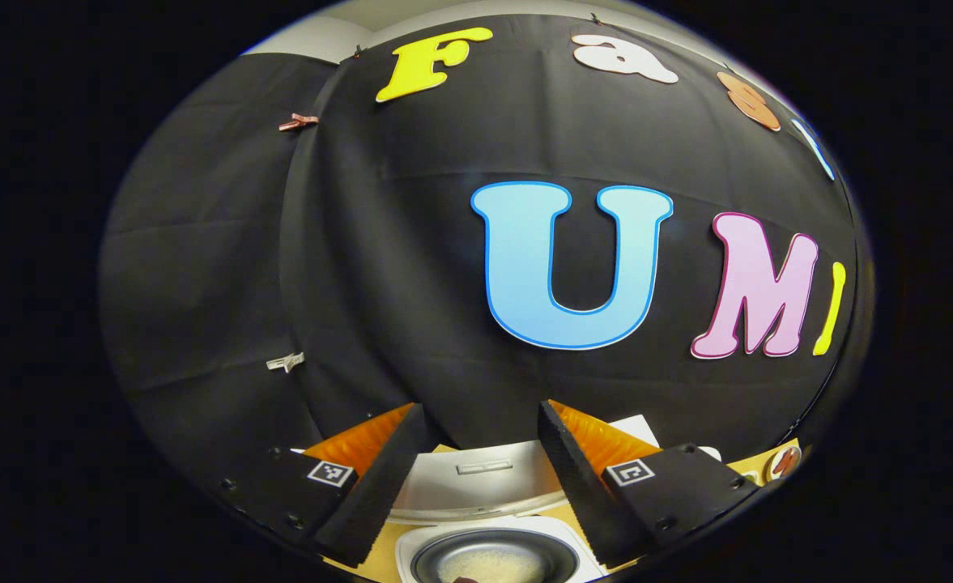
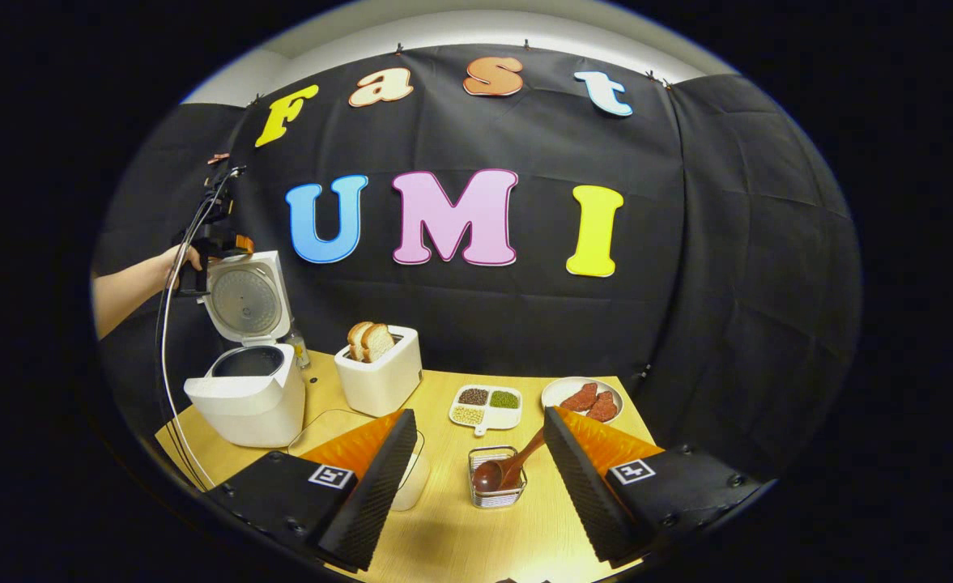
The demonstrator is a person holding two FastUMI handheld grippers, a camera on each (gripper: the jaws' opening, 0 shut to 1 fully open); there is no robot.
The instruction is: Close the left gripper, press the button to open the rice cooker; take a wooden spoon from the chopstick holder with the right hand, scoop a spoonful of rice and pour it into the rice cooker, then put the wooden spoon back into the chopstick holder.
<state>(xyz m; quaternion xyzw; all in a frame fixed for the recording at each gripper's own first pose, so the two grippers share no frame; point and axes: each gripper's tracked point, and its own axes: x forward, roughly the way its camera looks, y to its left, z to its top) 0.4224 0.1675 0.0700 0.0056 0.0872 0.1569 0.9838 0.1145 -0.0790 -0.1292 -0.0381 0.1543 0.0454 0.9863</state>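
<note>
A staged kitchen booth: ahead of the gripper, rice cooker [image 2: 245, 389], toaster [image 2: 380, 376] and food plates on a counter [image 2: 444, 518], black cloth behind.

A white toaster [image 2: 381, 379] is seen standing on the wooden table [image 2: 444, 534], with two bread slices [image 2: 369, 340] sticking up from it. A divided white dish [image 2: 486, 407] of beans and grains is being shown just beside a plate [image 2: 581, 394] on which reddish meat pieces [image 2: 592, 402] are lying.
</note>
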